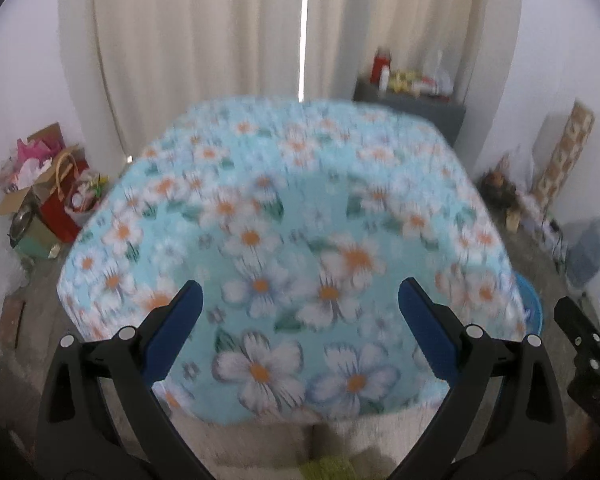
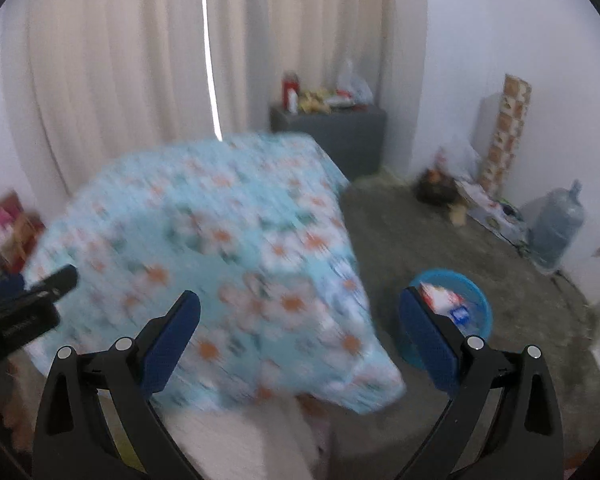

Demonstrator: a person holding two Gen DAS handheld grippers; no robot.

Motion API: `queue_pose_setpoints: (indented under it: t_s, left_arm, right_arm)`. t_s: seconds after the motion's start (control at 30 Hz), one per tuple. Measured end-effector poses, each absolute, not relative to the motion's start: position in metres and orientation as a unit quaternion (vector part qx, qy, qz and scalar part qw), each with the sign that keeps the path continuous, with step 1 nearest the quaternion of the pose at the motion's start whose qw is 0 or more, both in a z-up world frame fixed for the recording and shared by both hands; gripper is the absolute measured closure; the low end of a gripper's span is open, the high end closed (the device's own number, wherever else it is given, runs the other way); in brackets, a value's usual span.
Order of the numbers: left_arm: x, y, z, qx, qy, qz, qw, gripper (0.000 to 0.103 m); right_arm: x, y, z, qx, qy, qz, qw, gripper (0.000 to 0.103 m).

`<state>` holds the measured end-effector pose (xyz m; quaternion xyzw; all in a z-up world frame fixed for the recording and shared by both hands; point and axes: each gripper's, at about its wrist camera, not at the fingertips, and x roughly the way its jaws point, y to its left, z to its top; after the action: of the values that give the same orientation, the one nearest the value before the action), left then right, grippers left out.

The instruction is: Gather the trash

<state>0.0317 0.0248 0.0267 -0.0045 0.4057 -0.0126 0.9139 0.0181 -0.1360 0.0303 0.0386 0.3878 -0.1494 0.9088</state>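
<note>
A table under a light blue flowered cloth (image 1: 292, 208) fills the left wrist view; no trash shows on it. It also shows in the right wrist view (image 2: 220, 248), blurred. My left gripper (image 1: 300, 332) is open and empty above the table's near part. My right gripper (image 2: 300, 336) is open and empty over the table's right corner. A blue round basin (image 2: 478, 312) stands on the floor right of the table and holds a red-and-white carton (image 2: 440, 298) and other packaging. Its rim peeks out in the left wrist view (image 1: 534, 304).
A dark cabinet (image 2: 340, 136) with bottles and packets stands at the back by cream curtains. A large water jug (image 2: 556, 228), a tall patterned box (image 2: 504, 132) and clutter line the right wall. Boxes and gift bags (image 1: 48, 196) sit at the left wall.
</note>
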Motion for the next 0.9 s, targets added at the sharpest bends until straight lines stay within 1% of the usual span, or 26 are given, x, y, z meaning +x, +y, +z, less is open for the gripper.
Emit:
queue_pose_setpoints:
  t_s: [0.17, 0.3, 0.9]
  left_arm:
    - [0.03, 0.007, 0.0, 0.023, 0.452, -0.023, 0.891, 0.009]
    - [0.033, -0.002, -0.012, 0.038, 0.468, -0.026, 0.883, 0.009]
    - [0.037, -0.025, -0.018, 0.066, 0.483, -0.045, 0.872, 0.009]
  right_arm:
    - [0.014, -0.148, 0.003, 0.022, 0.442, -0.175, 0.879, 0.007]
    - [0.009, -0.162, -0.01, 0.027, 0.462, -0.189, 0.866, 0.007]
    - [0.008, -0.179, -0.022, 0.031, 0.476, -0.203, 0.855, 0.007]
